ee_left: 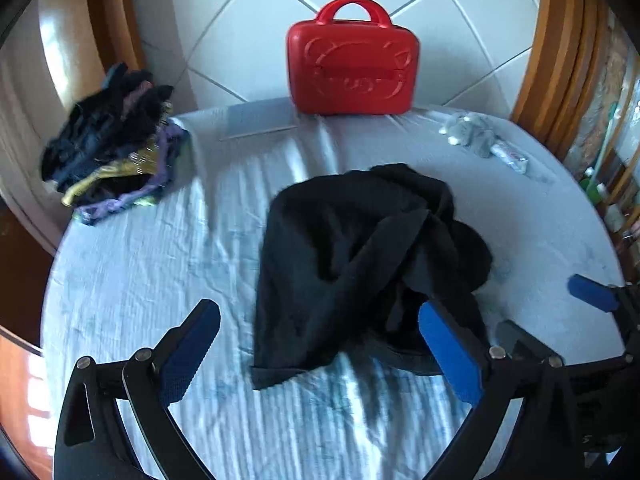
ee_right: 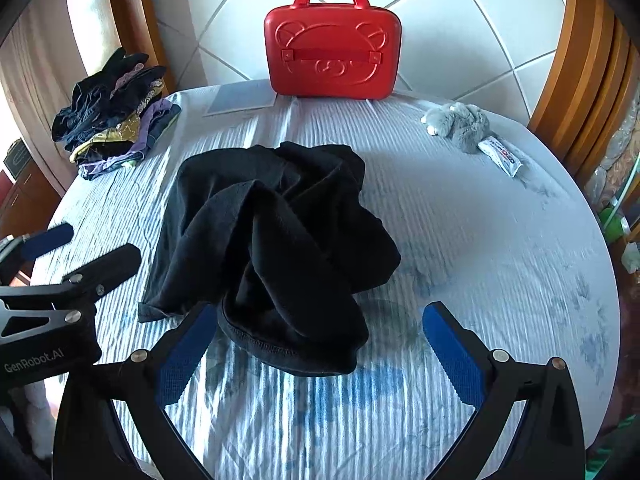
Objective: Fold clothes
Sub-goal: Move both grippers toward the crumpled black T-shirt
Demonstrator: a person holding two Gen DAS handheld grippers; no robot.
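I have both grippers low at the near side of the table (ee_right: 500,240), which is covered in a pale blue striped cloth. My left gripper (ee_left: 320,344) is spread wide and holds nothing; its right finger (ee_left: 448,352) overlaps the near right part of the black garment (ee_left: 352,256), though I cannot tell whether it touches. My right gripper (ee_right: 320,344) is also wide and empty, with the garment's hemmed lower fold lying between its fingers, nearer the left one.

The garment (ee_right: 272,240) sits crumpled in a heap at the middle of the table, well in from every edge. To its right I see a broad open stretch of cloth running to the curved table rim. To its left there is a narrower bare strip, where the left gripper (ee_right: 68,256) shows from the side in the right wrist view.

At the far left corner a pile of clothes (ee_right: 112,116) rests close to the edge. A red case (ee_right: 332,44) stands upright at the far edge, embossed with a bear face. A grey plush toy (ee_right: 460,120) lies at the far right, with a small white tube (ee_right: 500,156) just beside it; its print is too small to read. A flat grey card (ee_right: 240,98) lies left of the case.

On the left gripper's body I read "GenRobot.AI".
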